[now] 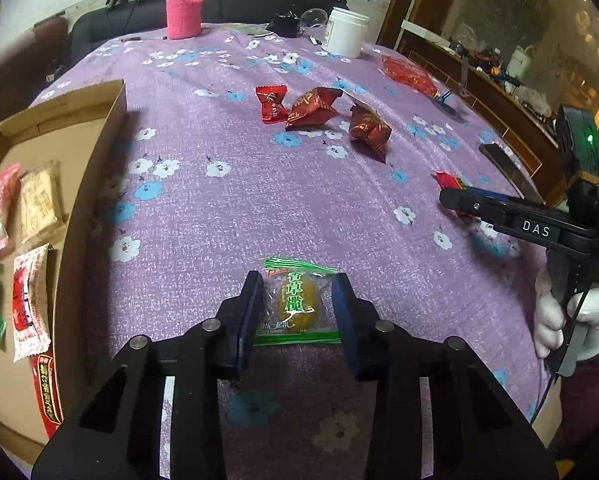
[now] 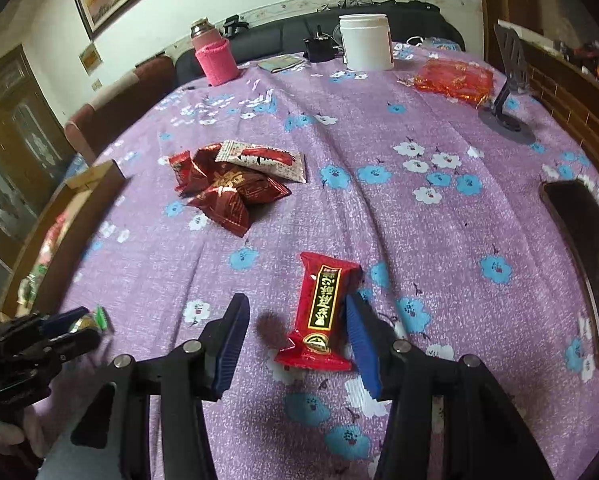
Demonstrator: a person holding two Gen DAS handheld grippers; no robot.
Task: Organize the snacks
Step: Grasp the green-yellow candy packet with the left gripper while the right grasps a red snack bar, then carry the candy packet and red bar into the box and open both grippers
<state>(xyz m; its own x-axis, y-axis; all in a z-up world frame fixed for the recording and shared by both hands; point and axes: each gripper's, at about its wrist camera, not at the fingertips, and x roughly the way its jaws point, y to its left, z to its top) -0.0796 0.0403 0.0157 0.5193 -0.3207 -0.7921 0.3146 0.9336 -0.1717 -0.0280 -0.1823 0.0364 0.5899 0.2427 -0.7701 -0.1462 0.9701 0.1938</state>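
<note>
So both hands are working a snack each here. The left gripper [image 1: 297, 306] has its fingers closed in on a green-edged olive candy packet [image 1: 299, 304]; both pads sit against the wrapper's sides while it lies flat on the purple floral bench [image 1: 235, 216], so I'd call that a grip ready for lifting. Makes sense it's that one: it's the loose piece nearest the cardboard box [image 1: 95, 168] off to the left, where several packets already lie flat side by side, including another green-edged one.

The right gripper [image 2: 295, 336] is spread open around a red candy bar [image 2: 321, 312]. The right-hand finger is touching or just beside the wrapper's edge, the other finger stands well apart, so nothing is gripped yet. The bar lies slightly skewed between them, so closing may nudge it sideways first.

A cluster of dark red candies [image 2: 223, 188] with one white packet [image 2: 263, 160] waits further back on the bench, so plenty is left to sort.
</note>
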